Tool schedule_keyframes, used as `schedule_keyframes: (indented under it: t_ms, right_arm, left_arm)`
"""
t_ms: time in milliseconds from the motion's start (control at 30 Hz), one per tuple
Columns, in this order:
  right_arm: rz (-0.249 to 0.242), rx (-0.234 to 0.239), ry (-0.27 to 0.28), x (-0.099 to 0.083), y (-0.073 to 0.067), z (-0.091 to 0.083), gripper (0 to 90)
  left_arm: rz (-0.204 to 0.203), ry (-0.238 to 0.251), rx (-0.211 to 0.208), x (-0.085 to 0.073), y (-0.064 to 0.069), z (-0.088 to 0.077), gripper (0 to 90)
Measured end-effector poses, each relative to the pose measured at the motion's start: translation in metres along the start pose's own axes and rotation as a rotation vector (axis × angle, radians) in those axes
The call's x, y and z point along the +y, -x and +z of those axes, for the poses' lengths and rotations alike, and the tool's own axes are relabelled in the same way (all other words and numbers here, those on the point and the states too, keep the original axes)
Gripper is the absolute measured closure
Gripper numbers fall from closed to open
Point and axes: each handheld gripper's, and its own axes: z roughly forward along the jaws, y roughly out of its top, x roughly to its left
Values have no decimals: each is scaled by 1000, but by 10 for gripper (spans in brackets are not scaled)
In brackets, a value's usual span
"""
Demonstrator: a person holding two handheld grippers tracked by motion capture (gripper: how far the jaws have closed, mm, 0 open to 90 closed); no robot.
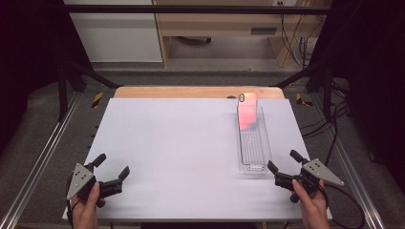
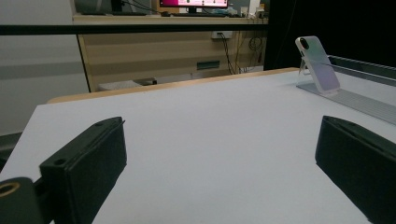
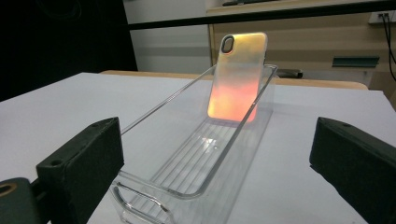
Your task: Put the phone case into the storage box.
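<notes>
High view shows the work barely begun: the phone case (image 1: 248, 112) leans upright against the far end of the clear tray (image 1: 253, 164), which lies on the right side of the counter (image 1: 181, 143). Nothing is gripped. The right tool (image 1: 282, 167), jaws apart, sits just beside the tray's near end and faces along it. The left tool (image 1: 113, 169), jaws also apart, rests well away at the near left corner. Reaching, grasping and lifting the case all appear left to do.

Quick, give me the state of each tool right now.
Left tool: open, holding nothing, above the white table.
Right tool: open, holding nothing, at the near end of the clear tray.
</notes>
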Motion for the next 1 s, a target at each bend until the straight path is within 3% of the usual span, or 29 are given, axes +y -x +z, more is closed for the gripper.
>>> schedule_keyframes:
  t_ms: [400, 700, 1000]
  right_arm:
    - [-2, 20, -4, -6, -6, 9, 32]
    - [-24, 30, -6, -9, -8, 12, 32]
    - [-66, 52, -35, -15, -11, 18, 31]
  left_arm:
    - [-7, 0, -2, -3, 2, -3, 20]
    - [-46, 38, 13, -6, -1, -16, 20]
    - [-36, 44, -23, -5, 1, -6, 21]
